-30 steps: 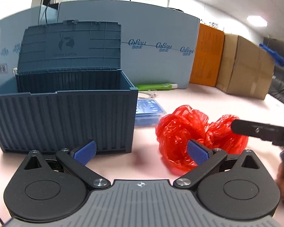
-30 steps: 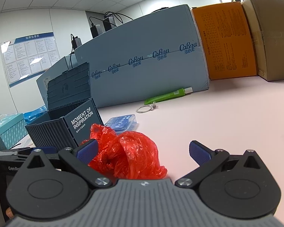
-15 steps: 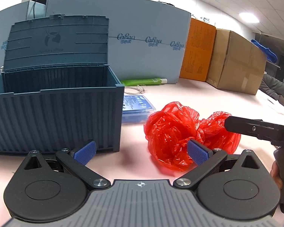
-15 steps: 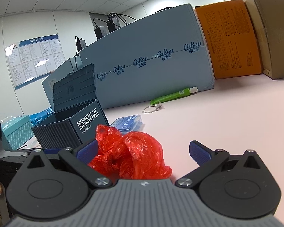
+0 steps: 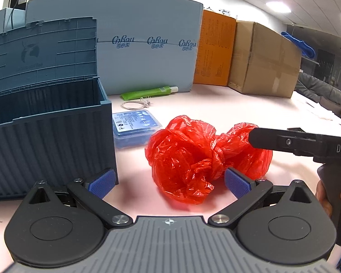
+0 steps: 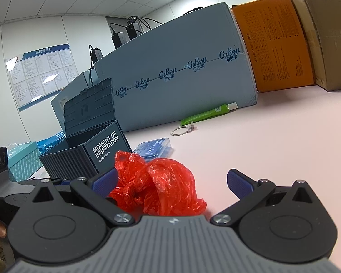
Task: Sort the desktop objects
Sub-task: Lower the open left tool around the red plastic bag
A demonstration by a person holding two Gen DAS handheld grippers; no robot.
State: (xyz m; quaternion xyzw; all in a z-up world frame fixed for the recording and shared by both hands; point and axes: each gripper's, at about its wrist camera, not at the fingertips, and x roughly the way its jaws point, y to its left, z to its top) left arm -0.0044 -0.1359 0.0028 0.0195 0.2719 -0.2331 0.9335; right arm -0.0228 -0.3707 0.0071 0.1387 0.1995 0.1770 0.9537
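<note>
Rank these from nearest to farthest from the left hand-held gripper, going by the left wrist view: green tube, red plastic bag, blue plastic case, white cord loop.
1. Crumpled red plastic bag, just ahead, slightly right.
2. Flat blue plastic case, behind it, beside the bin.
3. White cord loop, farther back.
4. Green tube, against the grey-blue box.

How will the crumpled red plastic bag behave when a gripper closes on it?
The red plastic bag is thin, crinkled film, so it will probably crush and flop rather than hold shape. It looks very light, likely sliding if nudged. Its knotted middle may give the firmest hold.
</note>
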